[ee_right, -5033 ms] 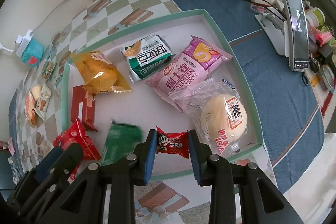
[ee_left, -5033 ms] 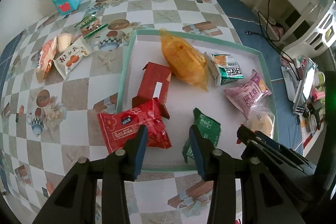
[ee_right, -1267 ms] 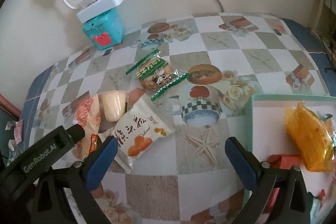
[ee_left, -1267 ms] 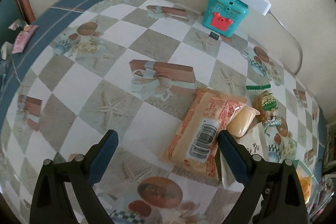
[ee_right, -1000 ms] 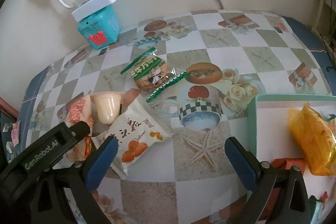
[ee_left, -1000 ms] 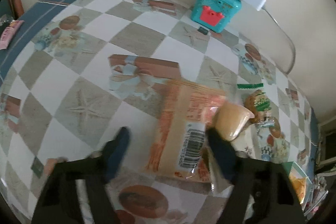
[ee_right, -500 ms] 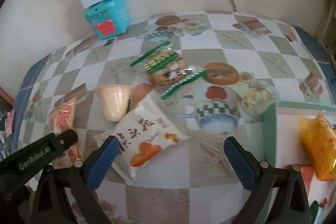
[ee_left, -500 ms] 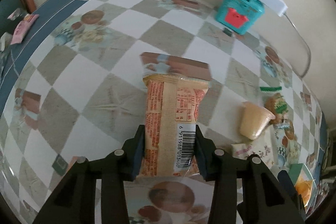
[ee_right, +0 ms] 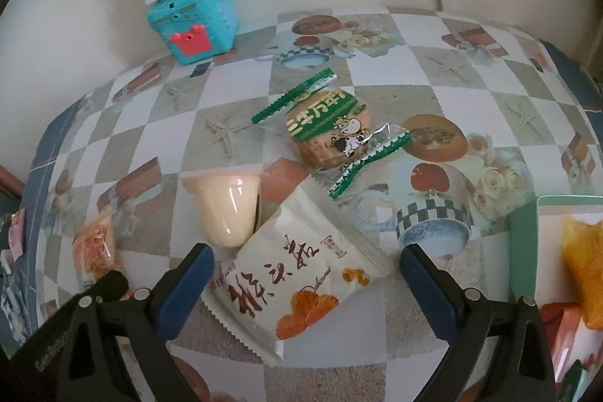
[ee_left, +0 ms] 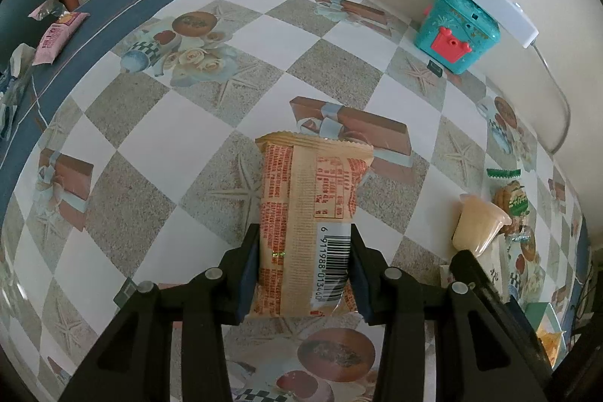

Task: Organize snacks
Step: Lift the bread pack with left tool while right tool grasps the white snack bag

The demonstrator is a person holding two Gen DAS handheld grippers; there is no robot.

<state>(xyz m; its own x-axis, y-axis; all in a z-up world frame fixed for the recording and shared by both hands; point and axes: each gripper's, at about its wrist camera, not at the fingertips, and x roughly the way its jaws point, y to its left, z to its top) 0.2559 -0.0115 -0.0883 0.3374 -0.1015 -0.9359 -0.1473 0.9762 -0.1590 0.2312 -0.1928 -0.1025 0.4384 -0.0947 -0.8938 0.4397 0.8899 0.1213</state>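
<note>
The left gripper (ee_left: pixel 304 270) pinches the orange snack packet (ee_left: pixel 309 225) across its near, barcode end, over the checked tablecloth (ee_left: pixel 150 123). The packet looks light, soft and crinkly; a mid-body hold seems safer. The right gripper (ee_right: pixel 307 277) is spread wide over the white pastry packet (ee_right: pixel 297 281).

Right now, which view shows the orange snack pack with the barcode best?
Left wrist view: the orange snack pack fills the centre, barcode side up, clamped between the left tool pads. The right wrist view catches only a sliver of it at the left edge, partly behind the left tool.
</note>
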